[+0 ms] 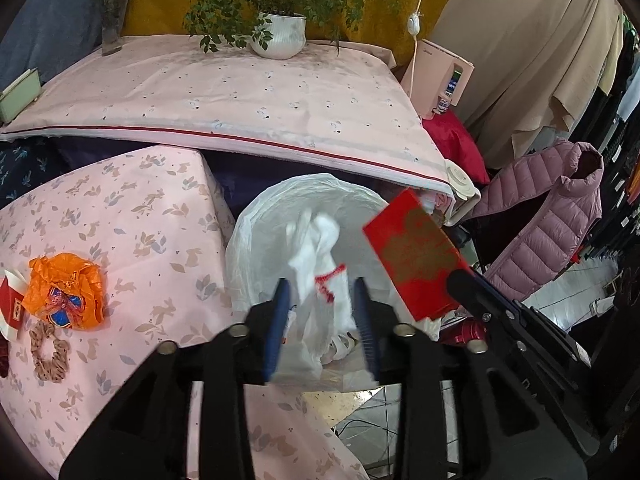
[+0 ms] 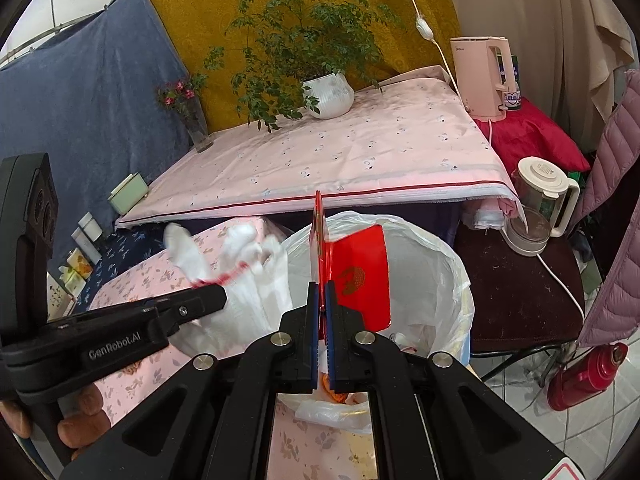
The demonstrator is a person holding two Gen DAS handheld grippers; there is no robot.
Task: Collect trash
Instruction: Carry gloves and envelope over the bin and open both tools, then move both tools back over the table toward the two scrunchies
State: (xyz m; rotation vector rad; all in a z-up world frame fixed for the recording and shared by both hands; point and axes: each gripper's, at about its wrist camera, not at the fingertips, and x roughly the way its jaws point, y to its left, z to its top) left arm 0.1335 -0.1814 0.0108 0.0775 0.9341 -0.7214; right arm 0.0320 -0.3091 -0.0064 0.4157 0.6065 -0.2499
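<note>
A bin lined with a white plastic bag (image 1: 256,232) (image 2: 440,264) stands beside the pink-clothed table. My left gripper (image 1: 322,288) is open over the bin; a white glove with a red cuff (image 1: 320,248) hangs blurred between its fingers, also in the right wrist view (image 2: 244,276). My right gripper (image 2: 320,292) is shut on a red envelope with gold print (image 2: 360,276), held over the bin's mouth; it also shows in the left wrist view (image 1: 416,256). An orange crumpled wrapper (image 1: 64,288) lies on the table at left.
A brown scrunchie (image 1: 48,352) and a red-white packet (image 1: 10,308) lie near the wrapper. Behind is a higher pink-covered table (image 1: 240,92) with a potted plant (image 1: 280,32) and vase (image 1: 112,28). Kettles (image 2: 540,204), a red thermos (image 2: 584,376) and a pink jacket (image 1: 548,220) are right.
</note>
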